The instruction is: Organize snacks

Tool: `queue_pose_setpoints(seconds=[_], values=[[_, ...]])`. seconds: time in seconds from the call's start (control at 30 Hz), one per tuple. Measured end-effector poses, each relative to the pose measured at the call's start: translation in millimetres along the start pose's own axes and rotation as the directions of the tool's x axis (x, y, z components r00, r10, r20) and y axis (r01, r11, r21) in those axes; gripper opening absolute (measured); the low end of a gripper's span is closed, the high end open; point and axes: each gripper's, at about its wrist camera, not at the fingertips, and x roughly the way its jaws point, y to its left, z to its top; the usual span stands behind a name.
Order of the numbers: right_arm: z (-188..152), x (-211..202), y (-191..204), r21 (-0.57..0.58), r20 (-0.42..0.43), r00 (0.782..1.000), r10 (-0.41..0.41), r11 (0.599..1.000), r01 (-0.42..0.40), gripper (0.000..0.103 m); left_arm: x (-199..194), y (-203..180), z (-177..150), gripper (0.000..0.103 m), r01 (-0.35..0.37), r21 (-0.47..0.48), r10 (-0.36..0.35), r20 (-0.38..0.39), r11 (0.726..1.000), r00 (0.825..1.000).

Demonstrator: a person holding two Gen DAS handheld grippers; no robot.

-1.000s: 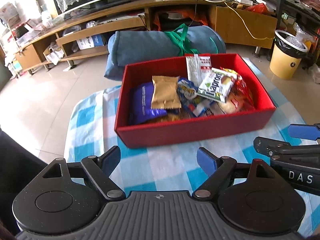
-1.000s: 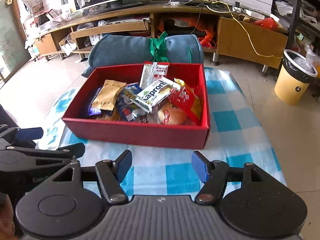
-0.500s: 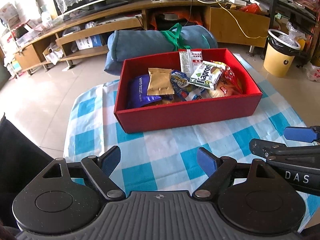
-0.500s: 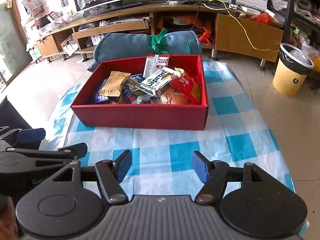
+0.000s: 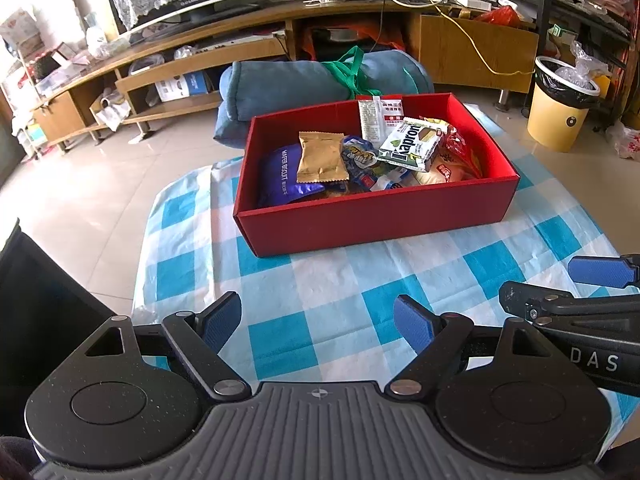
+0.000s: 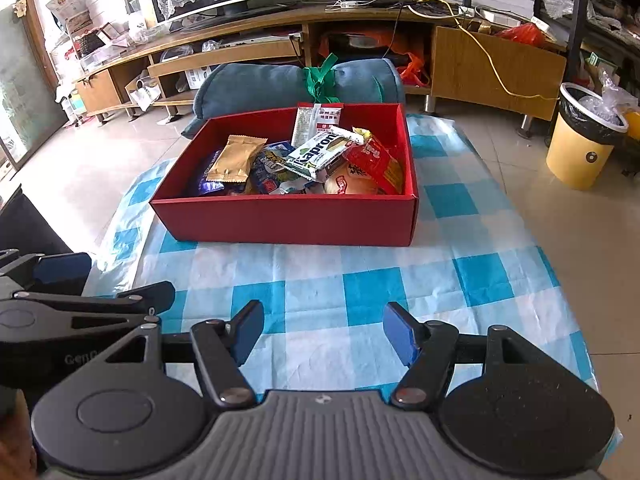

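Compared with a second ago: red box [image 5: 372, 220] appears smaller and farther in both wrist views, with more checked tablecloth [image 5: 340, 292] exposed in front of it. Both claws pulled back from the box, level, without turning. Left claw [image 5: 318, 322]: released, nothing between the blue pads, spread unchanged. Right claw [image 6: 322, 334]: likewise released and empty. Snacks all inside the box on the table: gold packet [image 5: 320, 158], purple wafer biscuit bag [image 5: 282, 178], green-and-white Kapron pack [image 5: 412, 144], red packets at the right end. No snack visible on the cloth. Judged: placement finished, retreat under way.
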Motion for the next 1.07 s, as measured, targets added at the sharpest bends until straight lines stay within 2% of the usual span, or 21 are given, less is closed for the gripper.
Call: queue_pose_setpoints(seconds=[1.07], values=[[-2.9, -4.6, -0.1, -0.01, -0.004, 1.0, 0.012, 1.0, -0.012, 0.06, -5.8, -1.7, -3.3, 0.087, -0.014, -0.002, 0.014, 0.013, 1.0, 1.0]])
